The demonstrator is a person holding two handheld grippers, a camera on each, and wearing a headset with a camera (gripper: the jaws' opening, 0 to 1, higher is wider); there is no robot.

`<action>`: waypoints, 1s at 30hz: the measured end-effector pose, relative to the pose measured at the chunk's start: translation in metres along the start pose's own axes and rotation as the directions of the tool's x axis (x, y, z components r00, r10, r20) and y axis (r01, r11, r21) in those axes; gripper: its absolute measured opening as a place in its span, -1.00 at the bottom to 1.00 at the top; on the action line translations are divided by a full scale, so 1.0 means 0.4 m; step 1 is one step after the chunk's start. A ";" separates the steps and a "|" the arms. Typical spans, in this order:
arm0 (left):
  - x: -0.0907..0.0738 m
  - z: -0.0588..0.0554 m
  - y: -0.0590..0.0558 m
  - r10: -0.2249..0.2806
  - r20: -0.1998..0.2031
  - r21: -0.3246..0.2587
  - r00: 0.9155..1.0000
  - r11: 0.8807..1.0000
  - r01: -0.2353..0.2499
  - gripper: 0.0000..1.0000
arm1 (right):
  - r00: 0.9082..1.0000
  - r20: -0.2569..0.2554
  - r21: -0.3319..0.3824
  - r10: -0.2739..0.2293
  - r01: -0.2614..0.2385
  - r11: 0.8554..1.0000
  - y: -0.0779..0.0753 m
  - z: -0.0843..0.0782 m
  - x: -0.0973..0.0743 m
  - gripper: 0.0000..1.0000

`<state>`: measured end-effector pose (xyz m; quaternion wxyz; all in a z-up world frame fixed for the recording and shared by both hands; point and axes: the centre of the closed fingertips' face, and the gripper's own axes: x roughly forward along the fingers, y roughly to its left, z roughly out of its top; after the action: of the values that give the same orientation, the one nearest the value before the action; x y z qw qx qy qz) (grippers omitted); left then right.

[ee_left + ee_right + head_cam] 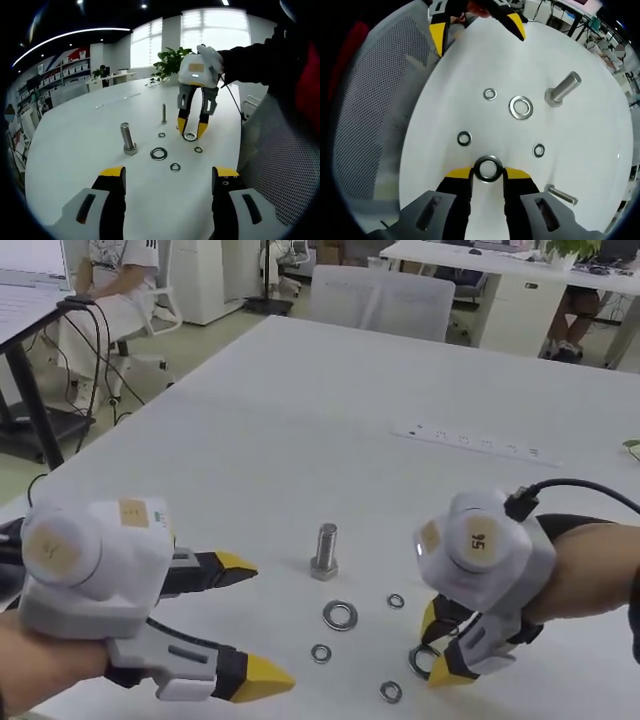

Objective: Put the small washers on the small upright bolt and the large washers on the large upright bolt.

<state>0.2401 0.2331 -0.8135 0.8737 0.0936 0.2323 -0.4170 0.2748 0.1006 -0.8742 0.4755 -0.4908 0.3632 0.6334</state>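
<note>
Steel washers lie scattered by the tabletop's (300, 420) near edge, in front of the person. The right gripper (437, 648) points down, and its yellow-tipped jaws appear to pinch a large washer (488, 169) across its rim, flat, at or just above the surface. The large bolt (325, 552) stands head-down with its threaded shank vertical, farther from that edge and toward the left gripper's side. A second large washer (340, 616) lies between the bolt and the held one. I judge the carry must go up and across, then lower the hole along that upright axis. The small bolt (562, 195) stands just beside the right gripper. Three small washers (321, 653) lie around. The left gripper (250, 620) hovers near the large bolt, jaws spread wide and empty. A tan sticker on the right gripper seems to read 95.
</note>
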 end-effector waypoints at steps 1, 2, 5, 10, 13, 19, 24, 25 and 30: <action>0.000 0.002 0.000 -0.001 0.000 0.004 1.000 1.000 0.001 0.38 | 1.000 0.000 0.001 0.000 0.000 1.000 -0.001 0.000 0.000 -0.49; 0.000 0.004 0.001 -0.002 0.000 0.006 1.000 1.000 0.002 0.38 | 1.000 -0.001 0.003 0.001 -0.001 1.000 -0.001 0.000 0.000 -0.49; 0.000 0.013 0.002 -0.006 0.007 0.007 1.000 1.000 0.006 0.38 | 1.000 -0.017 0.004 0.000 0.000 1.000 -0.004 0.001 -0.001 -0.49; -0.004 0.027 0.006 -0.015 0.005 0.003 1.000 1.000 0.015 0.36 | 0.999 -0.035 0.016 0.000 0.001 1.000 -0.006 0.001 -0.003 -0.50; -0.008 0.036 0.011 -0.016 0.004 -0.003 1.000 1.000 0.016 0.36 | 0.999 -0.033 0.028 -0.001 0.002 1.000 -0.007 0.000 -0.003 -0.50; -0.016 0.051 0.010 -0.030 0.001 -0.005 1.000 1.000 0.030 0.34 | 1.000 -0.017 0.056 -0.015 0.016 0.998 -0.006 -0.003 -0.005 -0.50; -0.031 0.057 0.006 -0.034 -0.004 -0.010 0.999 0.999 0.034 0.34 | 1.000 -0.009 0.086 -0.027 0.028 0.996 -0.005 -0.005 -0.006 -0.50; -0.035 0.056 0.004 -0.036 -0.006 -0.013 0.999 0.999 0.036 0.34 | 0.999 -0.008 0.095 -0.031 0.032 0.995 -0.005 -0.006 -0.006 -0.50; -0.047 0.051 -0.001 -0.048 -0.016 -0.020 0.999 0.999 0.047 0.34 | 0.999 -0.011 0.129 -0.042 0.043 0.991 -0.004 -0.007 -0.005 -0.51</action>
<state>0.2363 0.2385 -0.7865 0.8625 0.0830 0.2459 -0.4345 0.2773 0.0980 -0.8729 0.5181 -0.4691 0.3948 0.5964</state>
